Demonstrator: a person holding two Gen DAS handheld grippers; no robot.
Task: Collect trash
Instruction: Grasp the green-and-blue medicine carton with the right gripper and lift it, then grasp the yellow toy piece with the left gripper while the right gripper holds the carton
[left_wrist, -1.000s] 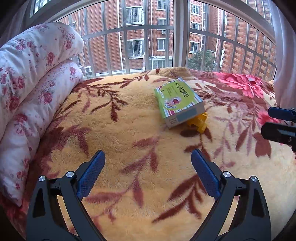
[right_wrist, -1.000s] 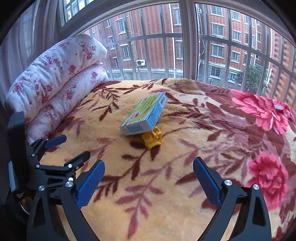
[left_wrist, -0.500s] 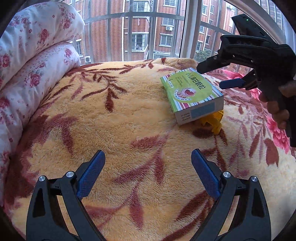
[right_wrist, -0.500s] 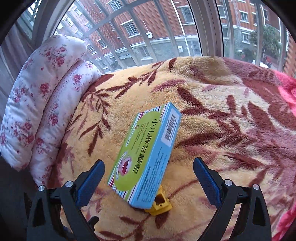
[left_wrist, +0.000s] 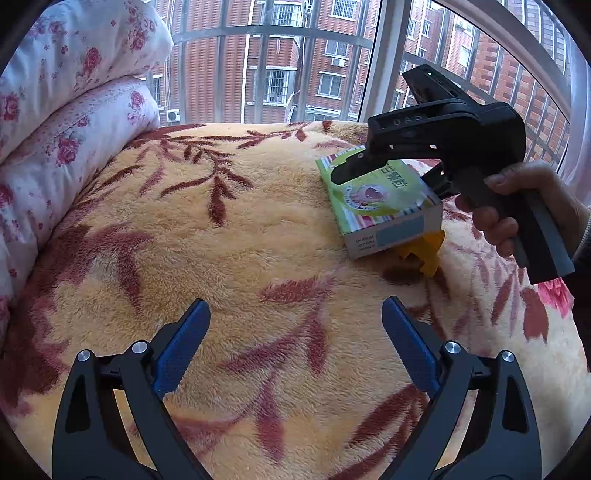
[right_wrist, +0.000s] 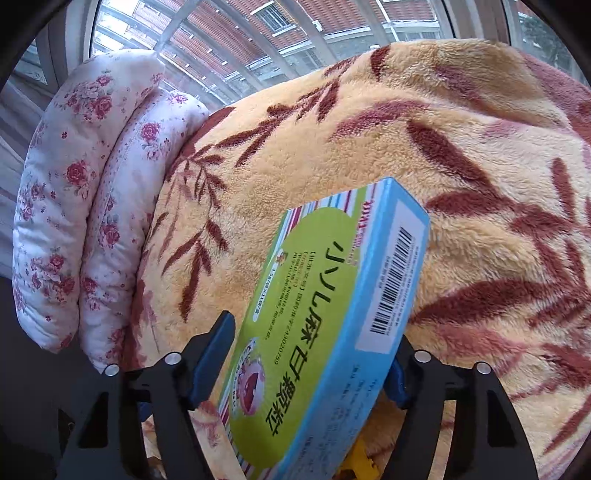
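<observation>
A green and blue medicine box (left_wrist: 384, 203) lies tilted on the blanket, propped on a small yellow plastic piece (left_wrist: 424, 251). My right gripper (left_wrist: 388, 173) reaches over it, held by a hand (left_wrist: 517, 206). In the right wrist view the box (right_wrist: 325, 317) fills the space between the jaws of the right gripper (right_wrist: 306, 365), which are closing on it. The left pad (right_wrist: 210, 358) meets its long edge; the right pad is mostly hidden behind the barcode side. My left gripper (left_wrist: 295, 347) hangs open over bare blanket, nearer than the box.
The bed is covered by a yellow fleece blanket (left_wrist: 221, 240) with red leaf patterns. Folded floral quilts (left_wrist: 66, 122) are stacked on the left. A barred window (left_wrist: 280, 66) runs behind the bed.
My right gripper swept in from the right, dropped over the box and narrowed its jaws around it. The left gripper edged forward and slightly down, staying open.
</observation>
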